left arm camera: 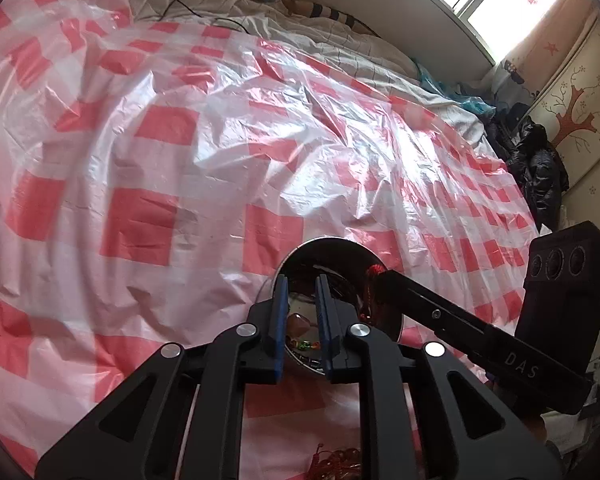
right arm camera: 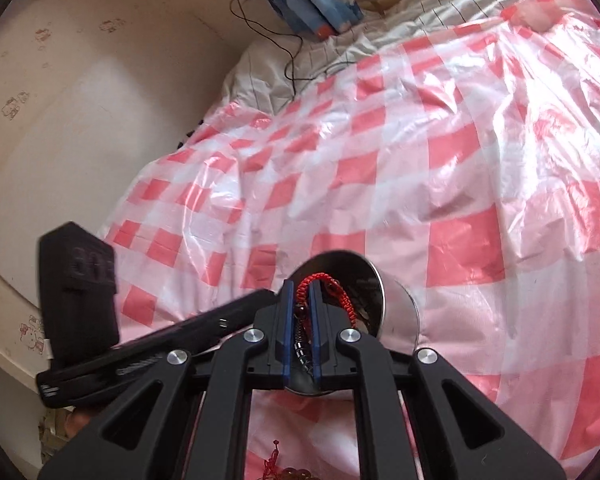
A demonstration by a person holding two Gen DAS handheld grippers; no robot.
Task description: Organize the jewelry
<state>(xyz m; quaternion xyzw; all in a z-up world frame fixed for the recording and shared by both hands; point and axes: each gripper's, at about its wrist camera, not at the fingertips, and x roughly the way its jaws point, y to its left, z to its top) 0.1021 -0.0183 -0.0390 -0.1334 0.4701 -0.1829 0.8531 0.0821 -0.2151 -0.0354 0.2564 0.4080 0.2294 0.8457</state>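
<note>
A: Left wrist view: the left gripper [left arm camera: 303,280] hangs over the metal bowl [left arm camera: 300,258], jaws a narrow gap apart, nothing between the blue pads [left arm camera: 281,312]. Small jewelry pieces [left arm camera: 306,346] lie at the bowl's bottom; which pieces they are cannot be resolved through the reflections.

B: Right wrist view: the right gripper [right arm camera: 300,286] is clamped on a red braided cord bracelet [right arm camera: 320,282]. The cord loops above the fingertips and trails down toward the bowl's [right arm camera: 396,312] inner wall. A dark beaded strand [right arm camera: 302,346] sits between the pads lower down, possibly part of the same piece.

A: Bowl location?

B: On the red-and-white checked plastic sheet [right arm camera: 420,160] covering the bed, close to its near edge. More red jewelry [right arm camera: 274,466] lies on the sheet nearer that edge than the bowl, below the gripper body.

A: The right gripper's finger [left arm camera: 440,316] reaches the bowl's right rim.
</note>
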